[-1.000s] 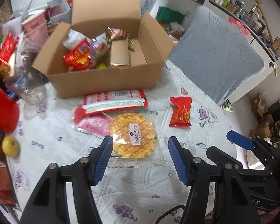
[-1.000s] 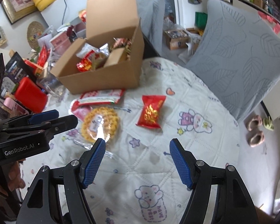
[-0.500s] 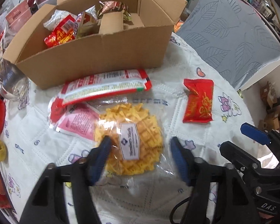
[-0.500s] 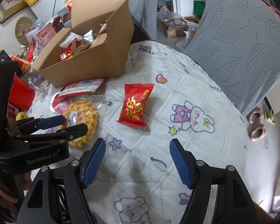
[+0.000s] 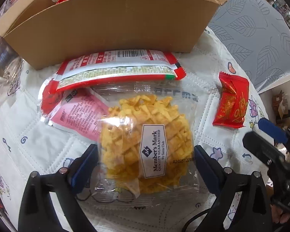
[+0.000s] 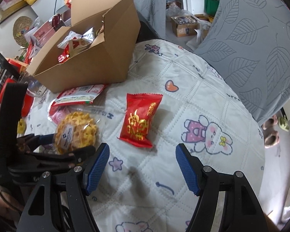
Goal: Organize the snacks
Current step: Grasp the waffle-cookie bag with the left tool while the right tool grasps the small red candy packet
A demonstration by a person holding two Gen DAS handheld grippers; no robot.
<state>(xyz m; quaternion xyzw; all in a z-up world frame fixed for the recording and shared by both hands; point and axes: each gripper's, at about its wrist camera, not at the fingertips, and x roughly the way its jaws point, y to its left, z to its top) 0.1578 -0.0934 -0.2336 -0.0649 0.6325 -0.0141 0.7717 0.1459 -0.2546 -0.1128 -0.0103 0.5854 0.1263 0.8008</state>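
Observation:
A clear bag of yellow waffle crackers (image 5: 145, 143) lies on the quilted table between the two blue pads of my left gripper (image 5: 145, 164), which is open with a pad at each side of the bag. The bag also shows in the right wrist view (image 6: 75, 133). A small red snack packet (image 6: 140, 119) lies just ahead of my right gripper (image 6: 142, 166), which is open and empty above the cloth. A red and white packet (image 5: 116, 67) and a pink packet (image 5: 79, 114) lie in front of the open cardboard box (image 5: 106, 23), which holds several snacks.
A glass (image 5: 3, 65) stands left of the box. A red container (image 6: 25, 102) and clutter crowd the table's left side. A grey leaf-patterned chair (image 6: 251, 48) stands beyond the table's far right edge. The right gripper's finger (image 5: 272, 133) shows at the left view's right.
My left gripper has moved down and forward until its pads flank the waffle bag. My right gripper has moved closer to the small red packet.

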